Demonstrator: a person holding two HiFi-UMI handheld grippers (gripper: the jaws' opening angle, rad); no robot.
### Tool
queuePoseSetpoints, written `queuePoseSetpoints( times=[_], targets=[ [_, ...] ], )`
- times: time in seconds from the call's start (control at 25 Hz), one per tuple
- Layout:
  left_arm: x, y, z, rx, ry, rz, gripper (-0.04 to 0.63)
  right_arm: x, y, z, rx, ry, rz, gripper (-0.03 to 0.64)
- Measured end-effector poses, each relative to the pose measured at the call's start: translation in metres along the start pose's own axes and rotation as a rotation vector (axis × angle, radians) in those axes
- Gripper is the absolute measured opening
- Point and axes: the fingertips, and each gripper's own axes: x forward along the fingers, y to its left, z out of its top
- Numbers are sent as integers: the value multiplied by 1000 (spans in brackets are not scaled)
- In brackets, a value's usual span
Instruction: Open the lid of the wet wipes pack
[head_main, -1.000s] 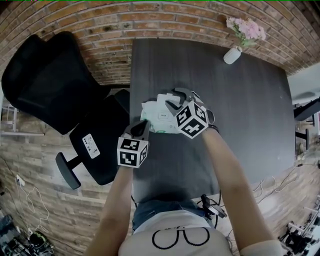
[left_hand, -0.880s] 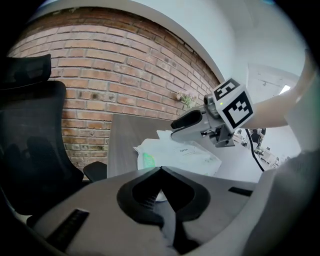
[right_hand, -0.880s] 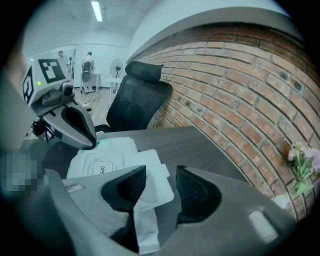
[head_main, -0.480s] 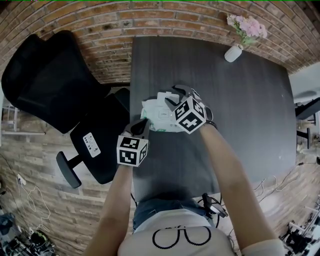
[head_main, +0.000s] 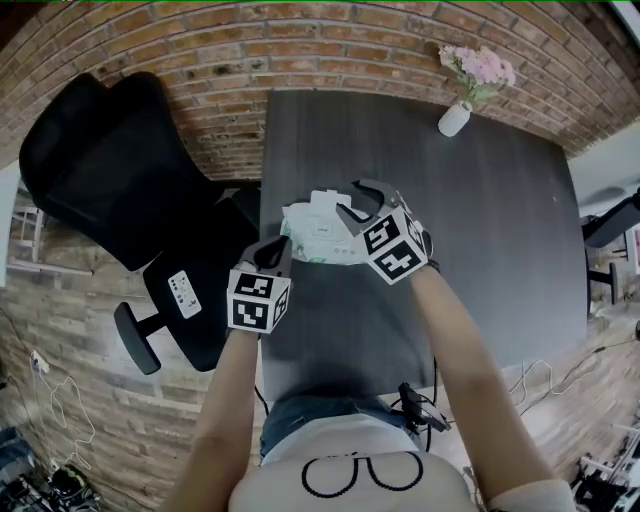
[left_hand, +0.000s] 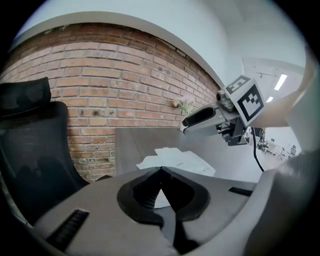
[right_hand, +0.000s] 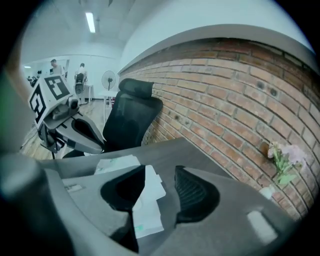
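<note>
The white wet wipes pack (head_main: 318, 232) lies on the dark table (head_main: 480, 220) near its left edge. Its white lid flap (head_main: 323, 200) sticks out at the pack's far side and looks lifted. My right gripper (head_main: 358, 203) hovers over the pack's right end with its jaws apart; in the right gripper view (right_hand: 160, 187) the lid flap (right_hand: 147, 192) shows through the gap between them, held by neither jaw. My left gripper (head_main: 272, 250) sits at the pack's near left corner. In the left gripper view (left_hand: 161, 170) its tips meet, and the pack (left_hand: 177, 161) lies just beyond.
A black office chair (head_main: 120, 190) stands left of the table against the brick wall. A white vase with pink flowers (head_main: 455, 118) stands at the table's far right. The table's left edge runs close beside the pack.
My right gripper has drawn slightly to the right, off the middle of the pack. The left gripper and the pack have hardly moved.
</note>
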Motion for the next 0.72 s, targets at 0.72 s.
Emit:
queuePoseSetpoints(
  times=[0.72],
  targets=[
    [-102, -42, 132, 198, -327, 90, -2, -165, 4, 46, 233, -298, -188, 3]
  ],
)
